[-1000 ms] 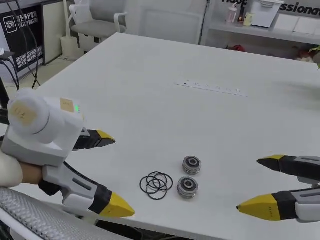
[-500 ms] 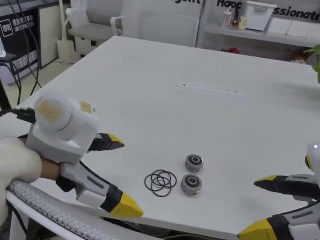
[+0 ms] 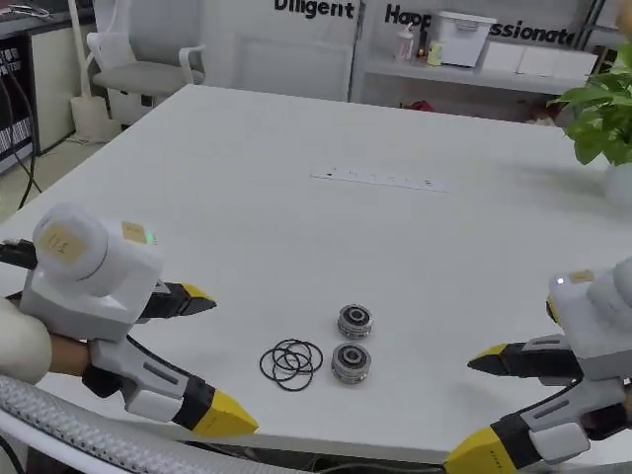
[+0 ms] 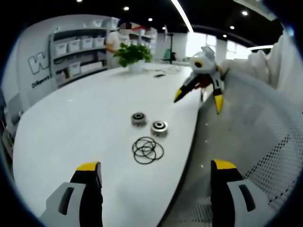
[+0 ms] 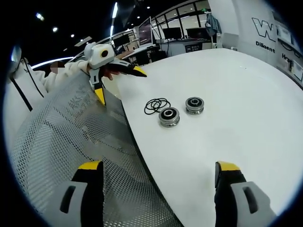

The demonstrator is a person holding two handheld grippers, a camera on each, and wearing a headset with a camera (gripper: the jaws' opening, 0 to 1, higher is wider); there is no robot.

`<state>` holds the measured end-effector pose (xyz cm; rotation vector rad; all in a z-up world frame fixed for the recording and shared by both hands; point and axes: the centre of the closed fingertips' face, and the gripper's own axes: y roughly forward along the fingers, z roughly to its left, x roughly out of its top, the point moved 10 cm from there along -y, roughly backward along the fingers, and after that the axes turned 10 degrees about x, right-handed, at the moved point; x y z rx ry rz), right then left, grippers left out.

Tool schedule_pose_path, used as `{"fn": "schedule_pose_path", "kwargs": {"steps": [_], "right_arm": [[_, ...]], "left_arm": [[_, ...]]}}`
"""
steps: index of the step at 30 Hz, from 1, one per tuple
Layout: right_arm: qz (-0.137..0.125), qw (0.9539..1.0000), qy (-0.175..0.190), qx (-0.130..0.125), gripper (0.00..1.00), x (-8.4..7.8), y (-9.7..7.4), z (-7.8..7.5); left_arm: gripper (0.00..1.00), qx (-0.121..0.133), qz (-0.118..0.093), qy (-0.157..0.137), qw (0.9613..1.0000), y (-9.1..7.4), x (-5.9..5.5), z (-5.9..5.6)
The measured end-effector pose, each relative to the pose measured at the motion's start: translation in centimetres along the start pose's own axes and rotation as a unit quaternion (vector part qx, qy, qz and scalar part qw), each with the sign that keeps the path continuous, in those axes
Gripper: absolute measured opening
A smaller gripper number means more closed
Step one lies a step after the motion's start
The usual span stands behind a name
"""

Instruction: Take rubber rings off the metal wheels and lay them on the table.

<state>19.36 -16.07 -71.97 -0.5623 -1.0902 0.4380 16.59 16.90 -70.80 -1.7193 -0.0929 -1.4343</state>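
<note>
The head view looks forward and down from the near edge of the tabletop [image 3: 296, 178], across it to the shelves [image 3: 494, 77] behind. The left gripper view sits low at the tabletop's left and faces along the near edge toward the right gripper [image 4: 198, 105]. The right gripper view faces the opposite way, toward the left gripper [image 5: 121, 89]. All three take in the rubber rings [image 3: 291, 362] and metal wheels [image 3: 354, 321] at middle distance.

The left gripper [image 3: 212, 360] hangs low on the person's left, yellow-tipped jaws spread wide and aimed inward, and the right gripper [image 3: 481, 410] mirrors it well apart on the other side, jaws gaping too, nothing held in either.
</note>
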Motion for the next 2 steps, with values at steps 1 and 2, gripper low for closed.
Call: {"fn": "schedule_pose_path", "kwargs": {"steps": [1, 2], "right_arm": [[0.0, 1.0, 0.0, 0.0, 0.94, -0.02, -0.02, -0.01], [0.0, 1.0, 0.0, -0.001, 0.94, -0.04, -0.03, 0.07]], "left_arm": [[0.97, 0.0, -0.001, -0.001, 1.0, 0.0, 0.02, -0.02], [0.97, 0.0, 0.0, -0.001, 1.0, -0.01, 0.04, -0.06]]}}
